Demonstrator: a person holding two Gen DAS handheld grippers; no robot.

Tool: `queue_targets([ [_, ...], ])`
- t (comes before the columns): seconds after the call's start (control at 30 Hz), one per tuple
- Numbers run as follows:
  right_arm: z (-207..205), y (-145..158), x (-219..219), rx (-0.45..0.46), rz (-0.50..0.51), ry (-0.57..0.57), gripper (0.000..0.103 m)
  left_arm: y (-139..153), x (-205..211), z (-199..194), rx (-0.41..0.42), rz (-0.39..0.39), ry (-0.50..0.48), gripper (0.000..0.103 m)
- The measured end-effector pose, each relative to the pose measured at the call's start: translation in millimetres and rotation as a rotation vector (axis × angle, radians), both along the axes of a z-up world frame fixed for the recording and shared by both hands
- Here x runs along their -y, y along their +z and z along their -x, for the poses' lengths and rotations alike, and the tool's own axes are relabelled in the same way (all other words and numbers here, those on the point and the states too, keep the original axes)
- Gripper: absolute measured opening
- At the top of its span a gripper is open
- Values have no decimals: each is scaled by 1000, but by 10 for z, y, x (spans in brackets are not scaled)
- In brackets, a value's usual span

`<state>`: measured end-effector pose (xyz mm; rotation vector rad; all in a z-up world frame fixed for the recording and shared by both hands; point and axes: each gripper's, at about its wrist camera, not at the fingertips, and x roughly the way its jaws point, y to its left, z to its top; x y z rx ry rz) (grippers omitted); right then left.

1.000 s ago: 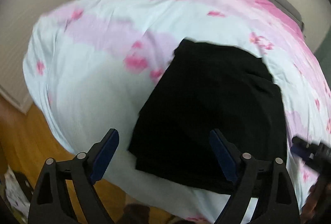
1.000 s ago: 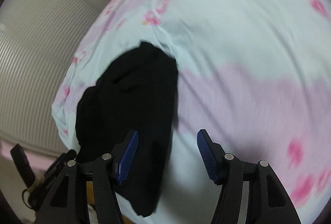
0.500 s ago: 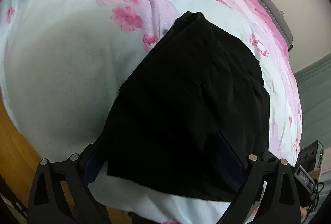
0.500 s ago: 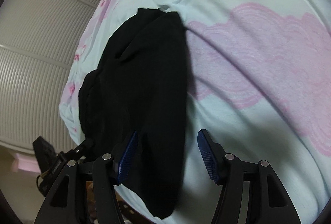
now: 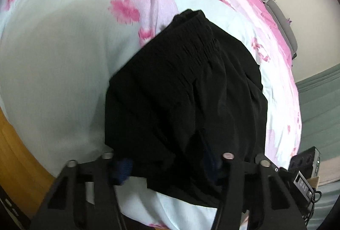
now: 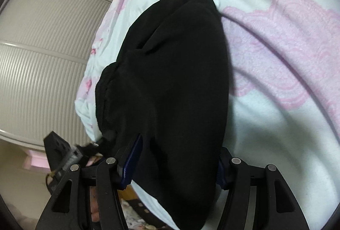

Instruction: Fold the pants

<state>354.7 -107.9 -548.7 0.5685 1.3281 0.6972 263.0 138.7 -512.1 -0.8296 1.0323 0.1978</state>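
Observation:
The black pants (image 5: 187,98) lie folded into a thick rectangle on the pale blue and pink bedspread (image 5: 63,55), near the bed's edge. My left gripper (image 5: 167,163) straddles their near edge, and the cloth hides most of both blue pads. In the right wrist view the pants (image 6: 170,85) run away from me. My right gripper (image 6: 176,163) straddles their near end, with the blue left pad (image 6: 132,164) against the cloth and the right pad half hidden. Both sets of jaws stand apart around the cloth; no pinch shows.
The bed's edge and the orange wood floor (image 5: 17,157) are at the lower left of the left wrist view. A ribbed white wardrobe (image 6: 42,60) stands left of the bed in the right wrist view. Each view shows the other gripper's black body (image 5: 306,168) at the bed's edge (image 6: 61,155).
Both grippers have come down from above the bed onto the near edge of the pants. Their jaws have narrowed, and the cloth now lies between the pads.

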Motion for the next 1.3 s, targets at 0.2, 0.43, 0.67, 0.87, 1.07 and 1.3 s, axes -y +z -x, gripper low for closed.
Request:
queue_targets([
  [0.2,-65,-81,-66,-40,4,20,59,-214,-22,-218,-14,38,-4,57],
  [0.43,-84,-16,-58,-28,8,24,13,-84,-22,-167,13,-17,-20,18],
  [0.67,-40,377,-205,16,-44,57,11,532,-127,-152,72,-82,-12,14],
  [0.87,-178,1017,-349,50,-124,73,10,1200,-287,-263,96,-128,0,13],
  [1.07,-473,1678,-625,62,-131,67,10,1708,-571,-480,127,-97,6,13],
  [1.3,-690,2209,-1358,76,-165,67,10,2064,-1595,-886,129,-40,-33,13],
])
